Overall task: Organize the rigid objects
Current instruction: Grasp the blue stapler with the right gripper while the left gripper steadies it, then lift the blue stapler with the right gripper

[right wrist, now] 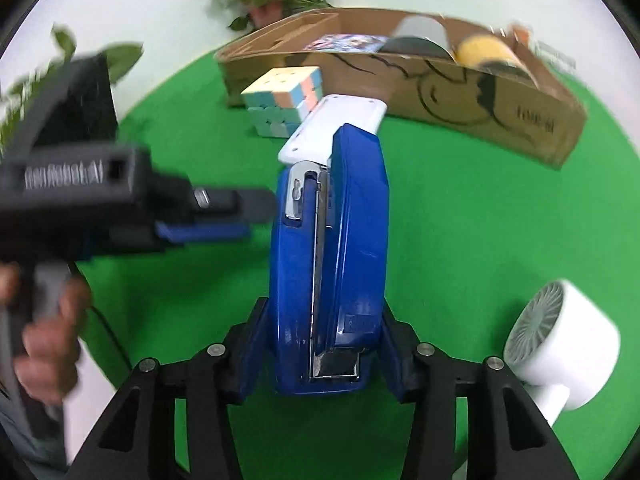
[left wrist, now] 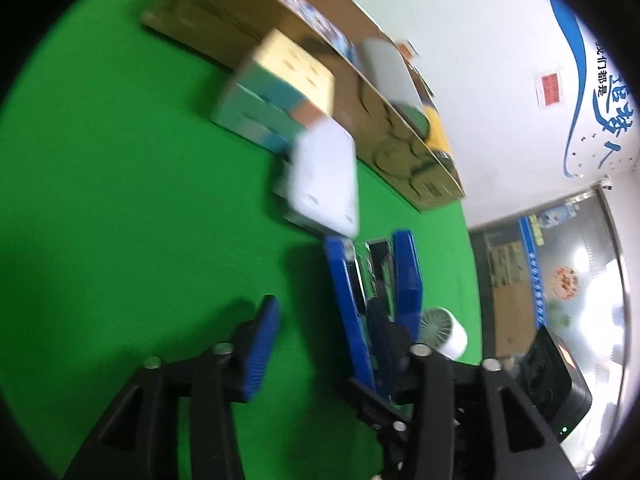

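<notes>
Over the green surface [right wrist: 460, 216], the right gripper [right wrist: 320, 344] clamps a blue stapler [right wrist: 332, 248], likely bound for the cardboard box [right wrist: 520, 112]; left gripper [left wrist: 340, 344] fingers spread, empty.

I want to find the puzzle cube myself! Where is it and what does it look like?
Find the long cardboard box at the back of the green mat. The cube sits just in front of its left end, beside a flat white block. It is the only thing covered in little pastel squares.
</notes>
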